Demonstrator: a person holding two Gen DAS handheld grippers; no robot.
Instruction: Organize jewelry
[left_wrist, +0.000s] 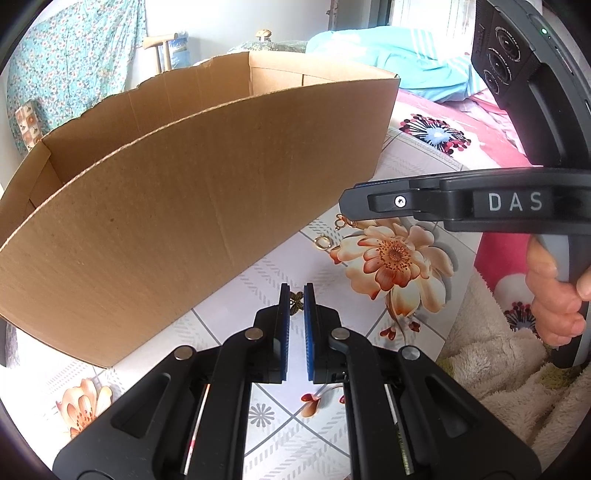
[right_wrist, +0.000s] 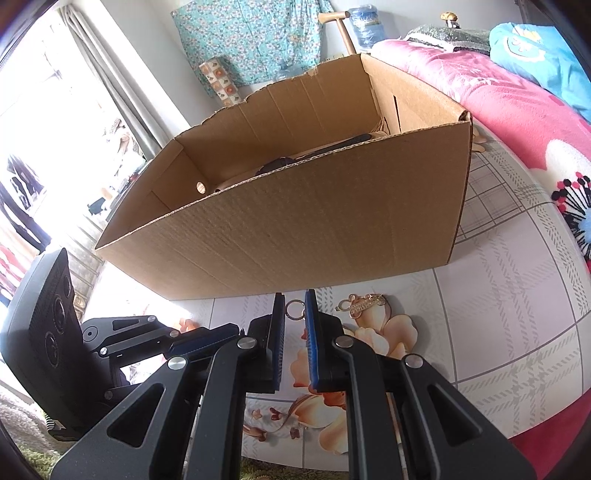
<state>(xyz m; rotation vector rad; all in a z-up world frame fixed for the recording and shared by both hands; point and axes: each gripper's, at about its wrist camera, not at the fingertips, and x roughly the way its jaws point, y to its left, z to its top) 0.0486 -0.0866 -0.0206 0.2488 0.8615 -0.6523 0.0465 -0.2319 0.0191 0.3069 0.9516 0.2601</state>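
Left gripper (left_wrist: 295, 295) angles steeply down, its blue-padded fingers (left_wrist: 284, 325) drawn close with only a slim gap. Right gripper (right_wrist: 294, 302) sits at the same downward tilt, jaws equally narrow. In the left view, the right tool reaches in from 3 o'clock, a hand (left_wrist: 554, 295) wrapped round its grip at 4 o'clock.

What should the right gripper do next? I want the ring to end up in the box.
Probably open the right gripper a little. Its jaws are nearly closed, and the ring lies on the tablecloth just beyond its tips, seemingly ungripped, in front of the box. Wider jaws could then straddle the ring.
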